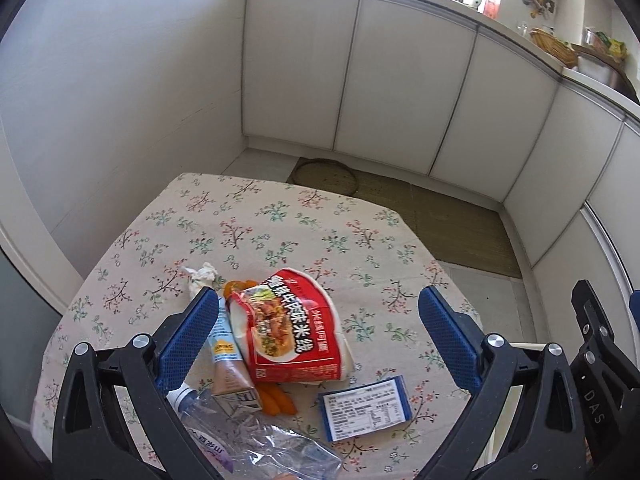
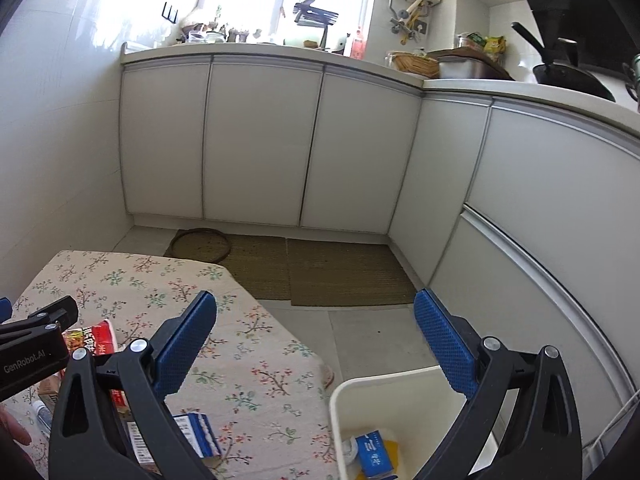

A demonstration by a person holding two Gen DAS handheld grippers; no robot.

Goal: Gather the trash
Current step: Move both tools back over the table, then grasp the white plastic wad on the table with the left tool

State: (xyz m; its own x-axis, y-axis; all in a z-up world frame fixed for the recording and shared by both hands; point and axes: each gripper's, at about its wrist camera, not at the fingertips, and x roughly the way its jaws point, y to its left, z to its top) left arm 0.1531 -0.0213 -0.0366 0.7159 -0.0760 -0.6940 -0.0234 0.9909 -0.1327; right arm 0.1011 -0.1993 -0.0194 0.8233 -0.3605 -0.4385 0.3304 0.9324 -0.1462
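Blue-padded fingers [image 1: 188, 332] of the left gripper [image 1: 318, 338] are gaping wide and empty over the red noodle packet [image 1: 294, 328] on the floral-clothed table [image 1: 280, 220], while the right gripper [image 2: 316, 344] is hanging equally spread, holding nothing, above the white plastic bin [image 2: 340, 404].

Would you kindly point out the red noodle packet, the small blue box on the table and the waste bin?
red noodle packet [image 1: 294, 326]: left wrist view, printed front.
small blue box [image 1: 366, 406]: left wrist view, white label.
waste bin [image 2: 340, 394]: right wrist view, near rim.
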